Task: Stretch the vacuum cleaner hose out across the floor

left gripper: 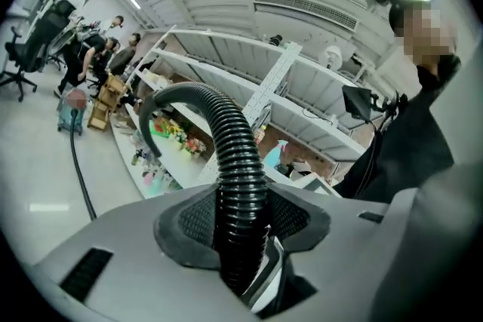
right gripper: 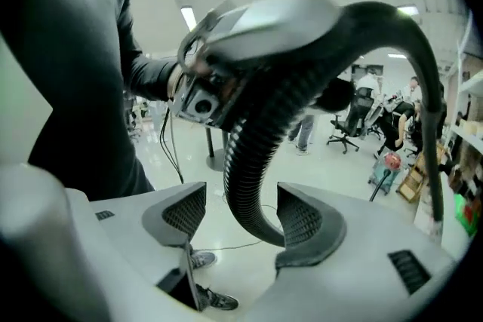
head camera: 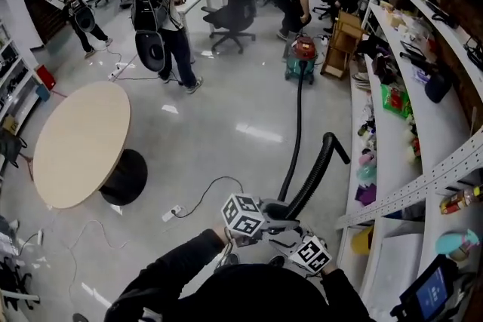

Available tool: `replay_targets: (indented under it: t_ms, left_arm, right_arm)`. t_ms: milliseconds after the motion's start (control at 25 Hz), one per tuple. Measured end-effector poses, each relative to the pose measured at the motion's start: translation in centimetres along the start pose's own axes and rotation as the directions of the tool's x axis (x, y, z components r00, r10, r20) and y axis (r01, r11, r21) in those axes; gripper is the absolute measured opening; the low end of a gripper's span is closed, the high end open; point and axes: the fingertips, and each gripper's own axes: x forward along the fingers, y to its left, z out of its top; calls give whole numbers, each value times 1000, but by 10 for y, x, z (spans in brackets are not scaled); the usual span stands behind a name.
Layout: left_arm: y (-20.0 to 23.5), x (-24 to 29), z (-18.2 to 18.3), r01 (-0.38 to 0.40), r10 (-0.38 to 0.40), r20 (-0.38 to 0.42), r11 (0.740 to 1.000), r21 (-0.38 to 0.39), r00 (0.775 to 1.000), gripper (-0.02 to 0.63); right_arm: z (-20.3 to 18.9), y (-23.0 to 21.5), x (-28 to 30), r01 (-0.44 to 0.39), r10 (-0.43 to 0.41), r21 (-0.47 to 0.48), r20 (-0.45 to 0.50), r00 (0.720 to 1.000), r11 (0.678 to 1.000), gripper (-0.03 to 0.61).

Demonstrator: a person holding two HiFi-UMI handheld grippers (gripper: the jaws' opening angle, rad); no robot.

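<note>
Hose (head camera: 298, 132): black, ribbed; straight along floor, near end lifted and arched.
Vacuum (head camera: 303, 60): red-topped, upright, far end.

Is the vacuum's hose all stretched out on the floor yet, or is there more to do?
Partly. Done: most of the hose lies in a long line across the floor from the vacuum cleaner. In hand: the left gripper clamps the near part, and the right gripper has open jaws around it. Left: the near end arches up off the floor, so it probably needs laying flat.
</note>
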Motion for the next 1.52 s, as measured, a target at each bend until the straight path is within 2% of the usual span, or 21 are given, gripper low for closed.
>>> replay_targets:
  t_ms: [80,120,160,200,280,360,400,480,560,680,760,920,960,1000,1040,1160,1240,1320,1400,1480,1520]
  left_arm:
    - [-7,-28,-11,22,-23,8,998,61,1000,190]
    - [-12,-40,-15,43,-45,23,995,85,999,190]
    - [-16,-52,-17,64,-68,43,993,100,997,190]
    - [-19,-62,-19,81,-88,62,991,108,994,190]
    - [-18,-77,-28,93,-101,71,989,113,992,190]
    - [-14,-86,-49,83,-87,28,990,116,996,190]
    - [-14,-89,-61,78,-78,0,990,113,997,190]
    - [-16,-91,-85,69,-63,-53,991,114,997,190]
    - [-23,-92,-103,65,-49,-113,987,146,992,190]
    - [-41,-90,-129,76,-23,-222,969,234,975,190]
    - [-54,-89,-142,72,-1,-258,961,265,966,190]
    - [-84,-83,-162,61,38,-295,946,320,955,190]
    - [-91,-78,-170,58,58,-316,937,344,947,190]
    - [-98,-72,-178,51,82,-338,929,366,938,190]
    - [-103,-65,-187,41,110,-361,922,385,926,190]
    - [-113,-51,-217,-33,223,-421,910,413,879,193]
    - [-120,-42,-227,-123,301,-415,907,403,858,215]
    - [-130,-32,-230,-211,370,-391,896,392,843,235]
    - [-138,-24,-236,-287,444,-380,869,402,811,238]
    - [-144,-20,-245,-358,518,-387,836,415,763,242]
    - [-146,-21,-249,-388,555,-396,816,427,732,245]
  right_arm:
    - [15,6,-2,-30,19,165,69,997,986,284]
    - [24,10,-6,-74,40,271,128,991,960,284]
    - [32,14,-12,-137,60,383,206,977,914,284]
    - [41,15,-20,-205,60,486,298,953,850,284]
    - [54,6,-41,-308,-35,643,462,886,701,284]
    - [57,-12,-56,-339,-190,746,524,830,572,284]
    - [57,-19,-59,-338,-245,775,524,815,533,284]
    - [61,-25,-59,-349,-292,793,533,794,499,284]
    - [72,-27,-55,-389,-307,792,560,769,471,287]
    - [85,-25,-50,-445,-309,784,593,743,433,353]
    - [94,-17,-50,-476,-276,760,621,734,442,359]
    - [95,16,-53,-518,-182,712,655,734,474,349]
    - [93,28,-58,-544,-156,689,676,720,479,301]
    - [93,42,-64,-566,-131,663,698,704,490,221]
    - [93,57,-71,-572,-105,637,710,696,516,193]
    - [82,102,-86,-522,-21,559,695,719,644,178]
    - [69,127,-103,-506,15,506,696,717,699,173]
    - [57,145,-125,-499,40,447,714,699,743,173]
    - [45,157,-142,-486,51,406,725,687,774,173]
    - [32,167,-152,-475,47,394,729,683,787,172]
    - [27,173,-156,-469,40,397,728,685,789,172]
